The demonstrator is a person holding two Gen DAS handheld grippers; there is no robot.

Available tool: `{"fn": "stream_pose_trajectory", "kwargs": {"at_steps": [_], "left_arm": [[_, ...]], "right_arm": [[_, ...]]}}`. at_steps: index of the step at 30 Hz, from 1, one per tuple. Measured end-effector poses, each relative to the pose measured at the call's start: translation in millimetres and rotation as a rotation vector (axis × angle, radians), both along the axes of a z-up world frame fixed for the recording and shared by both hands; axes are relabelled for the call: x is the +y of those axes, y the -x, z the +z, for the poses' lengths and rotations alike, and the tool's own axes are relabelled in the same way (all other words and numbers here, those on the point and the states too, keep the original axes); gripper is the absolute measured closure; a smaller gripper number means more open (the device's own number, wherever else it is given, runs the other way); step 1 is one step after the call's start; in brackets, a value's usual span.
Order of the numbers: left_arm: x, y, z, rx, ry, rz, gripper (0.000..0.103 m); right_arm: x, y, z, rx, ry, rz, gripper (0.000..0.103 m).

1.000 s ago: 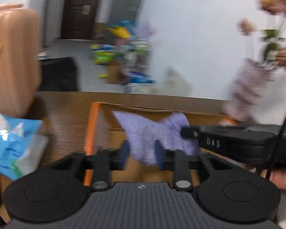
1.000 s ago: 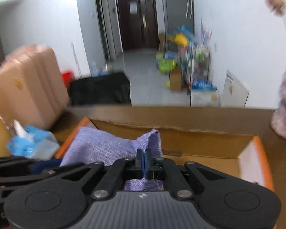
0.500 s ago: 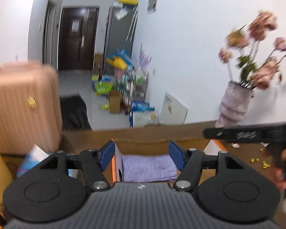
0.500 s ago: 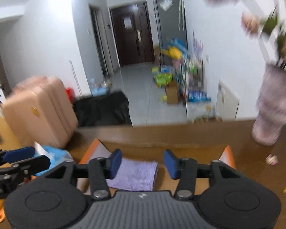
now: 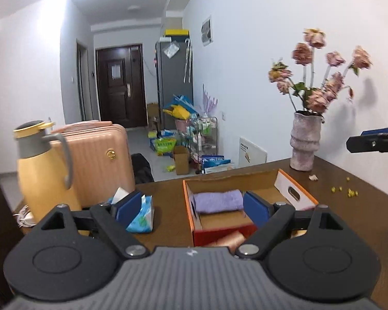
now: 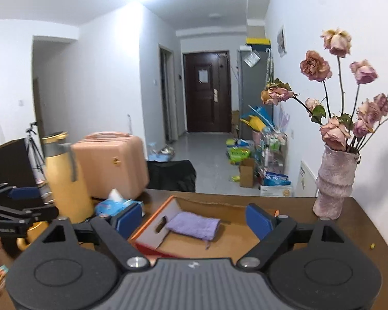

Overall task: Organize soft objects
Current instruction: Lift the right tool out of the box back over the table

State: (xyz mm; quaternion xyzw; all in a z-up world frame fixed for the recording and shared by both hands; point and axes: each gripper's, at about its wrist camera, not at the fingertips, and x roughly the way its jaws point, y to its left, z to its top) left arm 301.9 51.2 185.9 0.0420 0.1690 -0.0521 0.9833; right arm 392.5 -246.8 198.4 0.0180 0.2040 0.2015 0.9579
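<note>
Tabletop box (image 6: pixel 152 226) holds purple towel (image 6: pixel 194 225), beyond opening, empty right gripper (image 6: pixel 194 219).

A box (image 5: pixel 295 193) sits on the surface (image 5: pixel 349 214), and a folded cloth (image 5: pixel 217 201) lies inside it against the far left corner. Left of the box lies a tissue pack (image 5: pixel 142 215); further left stands a flask (image 5: pixel 42 170), with a suitcase (image 5: pixel 101 160) behind it. A vase (image 6: pixel 335 183) of flowers (image 6: pixel 336 129) stands at the surface's far right corner by the wall, behind and right of the box. Small crumbs (image 5: pixel 345 191) lie scattered on the surface right of the box.
</note>
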Motion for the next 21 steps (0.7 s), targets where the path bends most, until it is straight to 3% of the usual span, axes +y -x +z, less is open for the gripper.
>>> {"fn": "stream_pose_trajectory", "kwargs": {"at_steps": [6,8,13,15,17,21], "left_arm": [[-16,96,-49,-0.049,0.038,-0.069,0.003],[-18,130,-71,-0.057,0.052,-0.1,0.002],[-24,208,-125,-0.114,0.046,-0.055,0.0],[-24,220,-139,-0.058,0.073,-0.069,0.0],[-27,222,-148,-0.003,0.084,-0.101,0.0],[-41,204,-154,0.026,0.062,-0.121,0.0]], "right_arm": [[-3,107,-38,-0.084,-0.019,0.037,0.014],[-2,150,-62,-0.125,-0.004,0.023,0.01],[-1,235,-139,-0.138,0.009,-0.019,0.01],[-4,257,-168,-0.128,0.032,-0.012,0.01],[-6,266,-187,-0.061,0.039,-0.03,0.01],[-11,258,-194,-0.004,-0.008,-0.072,0.012]]}}
